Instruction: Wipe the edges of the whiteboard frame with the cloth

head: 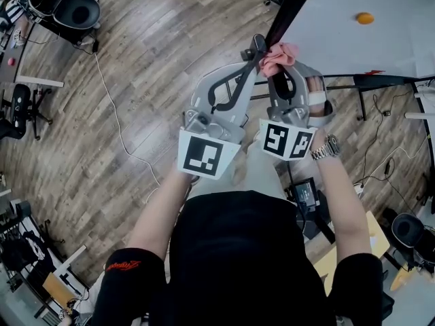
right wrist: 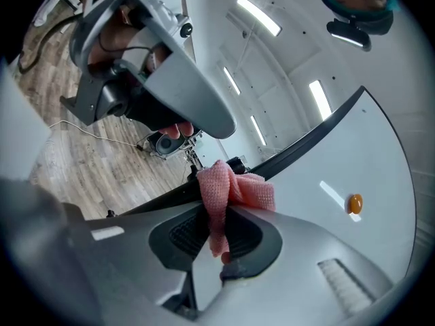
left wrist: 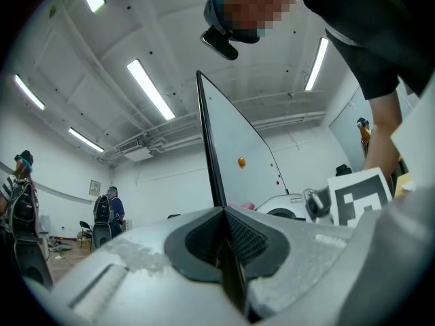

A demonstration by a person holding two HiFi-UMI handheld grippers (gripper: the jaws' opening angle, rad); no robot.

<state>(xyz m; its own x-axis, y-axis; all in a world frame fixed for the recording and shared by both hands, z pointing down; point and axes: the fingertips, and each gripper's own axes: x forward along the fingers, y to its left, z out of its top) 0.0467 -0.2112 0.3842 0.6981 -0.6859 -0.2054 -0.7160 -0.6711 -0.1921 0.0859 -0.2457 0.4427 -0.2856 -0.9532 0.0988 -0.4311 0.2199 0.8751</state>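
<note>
Pink knitted cloth (right wrist: 230, 190) sits pinched between the ribbed pads of the right gripper (right wrist: 216, 238), whose 2 jaws are pressed in on it. A short tail hangs down through the gap, and a bunched wad stands up past the tips. Right at that wad runs the black whiteboard frame (right wrist: 319, 136), a thin dark strip crossing in front of this gripper. Whether the cloth actually presses on it cannot be told. Beyond the strip, toward the gripper's right, spreads the white board surface (right wrist: 387, 175). 1 orange round magnet (right wrist: 355, 204) is stuck to it, well apart from the cloth.

Close on the right gripper's left, the left gripper (head: 252, 50) has its 2 jaws drawn together on the same frame edge. In the left gripper view the black strip drops straight into the slit between the pads. In the head view the 2 sets of tips lie just beside each other, with the cloth immediately to the right of the left gripper's tips. Behind the right gripper, toward the person, a silver wristwatch (head: 327, 148) circles the wrist. Below and to the left of both grippers lies the wooden plank floor (head: 149, 66), with a white cable (head: 115, 114) trailing across it.
</note>
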